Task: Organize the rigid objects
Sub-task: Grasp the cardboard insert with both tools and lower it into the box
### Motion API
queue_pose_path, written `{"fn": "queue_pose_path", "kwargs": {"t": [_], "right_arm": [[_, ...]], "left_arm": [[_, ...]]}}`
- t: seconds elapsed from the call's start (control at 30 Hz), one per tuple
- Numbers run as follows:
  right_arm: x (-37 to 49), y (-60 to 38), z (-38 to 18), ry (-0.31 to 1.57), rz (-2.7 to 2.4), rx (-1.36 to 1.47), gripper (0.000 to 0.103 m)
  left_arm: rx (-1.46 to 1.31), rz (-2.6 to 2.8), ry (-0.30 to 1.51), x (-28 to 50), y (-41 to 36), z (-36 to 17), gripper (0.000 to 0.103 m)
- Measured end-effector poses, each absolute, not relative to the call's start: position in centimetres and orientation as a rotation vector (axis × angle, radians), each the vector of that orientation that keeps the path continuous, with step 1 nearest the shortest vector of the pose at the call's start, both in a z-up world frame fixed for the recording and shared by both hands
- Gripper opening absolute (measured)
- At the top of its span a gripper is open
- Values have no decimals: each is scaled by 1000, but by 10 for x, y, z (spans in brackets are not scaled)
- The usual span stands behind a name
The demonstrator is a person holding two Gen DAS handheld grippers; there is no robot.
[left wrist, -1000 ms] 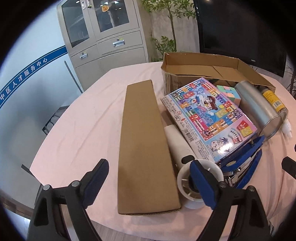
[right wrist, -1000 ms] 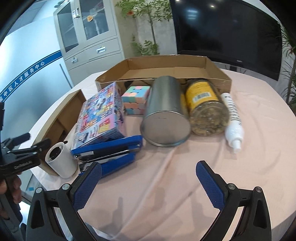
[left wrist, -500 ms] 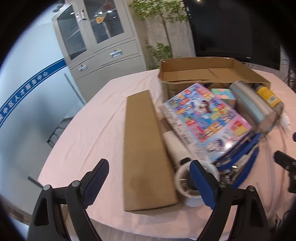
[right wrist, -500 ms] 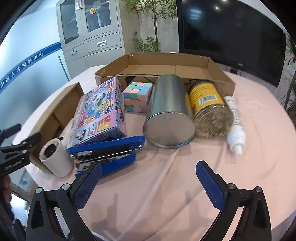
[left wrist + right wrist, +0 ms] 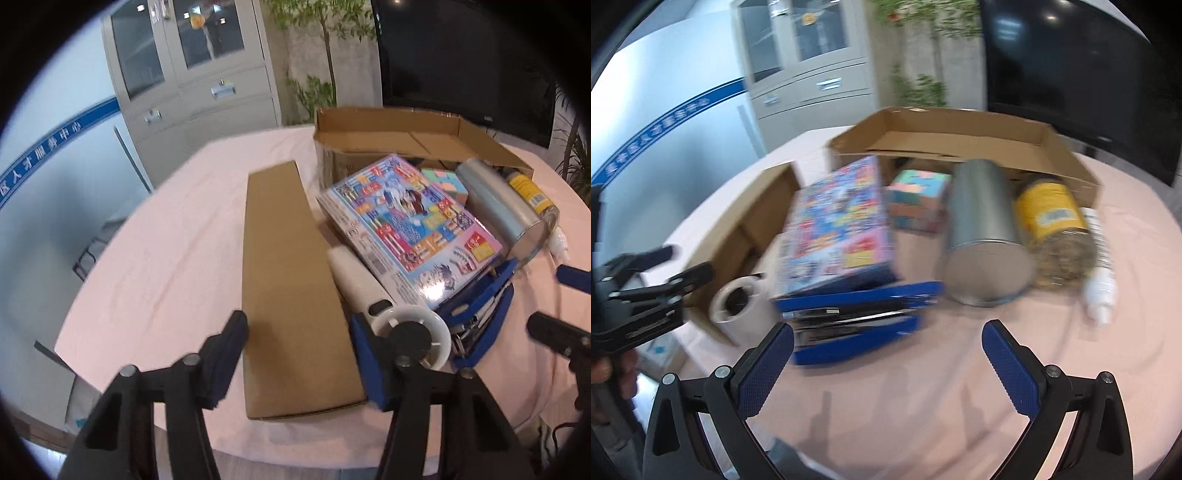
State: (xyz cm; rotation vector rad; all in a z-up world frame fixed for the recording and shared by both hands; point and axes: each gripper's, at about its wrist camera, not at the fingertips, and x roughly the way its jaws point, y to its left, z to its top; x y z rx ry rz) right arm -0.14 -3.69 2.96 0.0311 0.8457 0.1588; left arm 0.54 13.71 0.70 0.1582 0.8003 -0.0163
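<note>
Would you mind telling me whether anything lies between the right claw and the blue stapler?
Nothing visible does. The right claw is open over bare tablecloth, and the stapler lies just ahead of its left finger, with the game box resting behind it.

The left wrist view looks from above the bench's [image 5: 155, 258] near-left edge, facing forward and down across it toward the far side, close over the flat cardboard box [image 5: 291, 295]. The right wrist view sits above the near edge further right, facing the same far side, low and near the blue stapler [image 5: 860, 317]; it is blurred. Both views share the game box [image 5: 410, 225], the steel can [image 5: 986, 236], the open cardboard tray [image 5: 964, 140] and the white roll [image 5: 373, 299].
</note>
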Motion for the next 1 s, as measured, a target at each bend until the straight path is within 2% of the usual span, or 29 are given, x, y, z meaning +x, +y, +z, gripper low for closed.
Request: {"fn": "queue_pose_path", "kwargs": {"t": [0.13,0.3,0.47,0.6,0.63,0.7,0.73,0.8,0.9,1.0], "right_arm": [[9,-10,28,881,261,49,96],[24,22,35,893,355,65,93],[51,73,37,961,489,119,91],[69,126,20,1034,532,54,74],[71,136,15,1051,527,29,70],[78,152,0,1119,520,23,52],[80,159,-7,1138,511,18,49],[80,166,-11,1153,518,-9,27],[76,167,1,1087,480,-35,23],[77,152,44,964,472,18,23]], "left_arm": [[66,-14,801,4,162,15,32],[-124,-7,871,10,218,9,24],[-347,-31,977,12,273,-20,22],[-400,-71,996,8,279,-29,22],[-400,-80,1000,7,277,-31,19],[-400,-80,998,6,277,-32,18],[-388,-92,997,6,274,-30,19],[-360,-91,986,10,270,-25,19],[-293,-95,924,8,263,8,20],[-211,-147,777,21,245,70,20]]}}
